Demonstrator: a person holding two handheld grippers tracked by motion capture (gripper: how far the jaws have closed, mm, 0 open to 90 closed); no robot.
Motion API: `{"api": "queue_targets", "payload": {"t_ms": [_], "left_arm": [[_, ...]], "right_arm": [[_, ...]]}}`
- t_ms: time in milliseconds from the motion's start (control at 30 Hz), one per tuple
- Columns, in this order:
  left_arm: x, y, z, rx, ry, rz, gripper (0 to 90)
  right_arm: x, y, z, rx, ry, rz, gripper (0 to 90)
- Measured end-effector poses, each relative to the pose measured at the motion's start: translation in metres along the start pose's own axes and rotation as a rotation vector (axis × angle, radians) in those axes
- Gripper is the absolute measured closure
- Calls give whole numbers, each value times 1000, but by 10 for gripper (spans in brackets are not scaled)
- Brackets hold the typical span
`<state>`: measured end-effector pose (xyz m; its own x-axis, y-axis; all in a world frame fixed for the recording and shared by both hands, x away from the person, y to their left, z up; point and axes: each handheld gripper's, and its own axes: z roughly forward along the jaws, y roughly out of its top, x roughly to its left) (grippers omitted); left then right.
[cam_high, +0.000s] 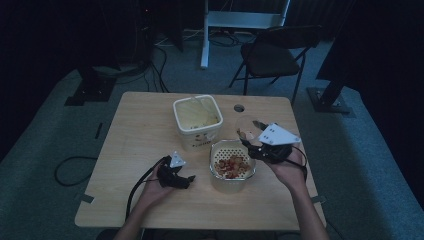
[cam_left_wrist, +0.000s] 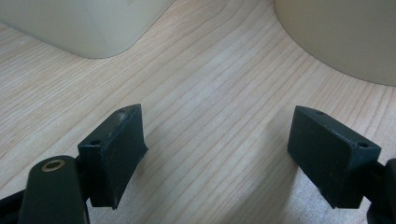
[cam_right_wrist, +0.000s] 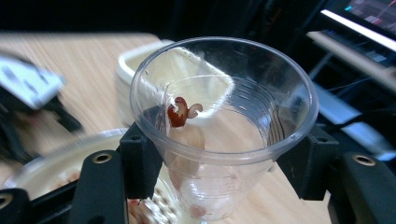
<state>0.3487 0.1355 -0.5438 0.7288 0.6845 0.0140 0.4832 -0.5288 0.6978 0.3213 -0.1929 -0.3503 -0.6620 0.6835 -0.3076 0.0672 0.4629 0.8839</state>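
Observation:
My right gripper (cam_high: 252, 134) is shut on a clear plastic cup (cam_right_wrist: 219, 126), held above the right side of the table. A red-brown scrap (cam_right_wrist: 180, 112) clings to the cup's inner wall, and the cup (cam_high: 246, 127) hangs just beyond a round white strainer bowl (cam_high: 232, 162) holding reddish pieces. My left gripper (cam_high: 191, 177) rests low on the wooden table (cam_high: 145, 130) left of the strainer, open, with bare wood between its black pads (cam_left_wrist: 123, 154).
A square cream tub (cam_high: 197, 120) stands at the table's middle back. A round hole (cam_high: 239, 107) sits in the tabletop behind the cup. A folding chair (cam_high: 272, 55) stands beyond the table. Cables trail from both grippers.

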Motion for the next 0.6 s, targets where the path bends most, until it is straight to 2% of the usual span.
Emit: {"api": "queue_targets", "payload": {"t_ms": [233, 300, 400, 600], "left_arm": [[0, 0, 0, -2, 1, -3, 194], [0, 0, 1, -3, 1, -4, 194], [-1, 0, 1, -4, 0, -6, 193], [-1, 0, 1, -5, 1, -6, 193]], "right_arm": [[-25, -2, 9, -102, 158, 248, 371], [-33, -1, 12, -129, 201, 306, 372], [-41, 2, 17, -138, 213, 334, 372], [-45, 11, 28, -118, 205, 315, 371]]}}
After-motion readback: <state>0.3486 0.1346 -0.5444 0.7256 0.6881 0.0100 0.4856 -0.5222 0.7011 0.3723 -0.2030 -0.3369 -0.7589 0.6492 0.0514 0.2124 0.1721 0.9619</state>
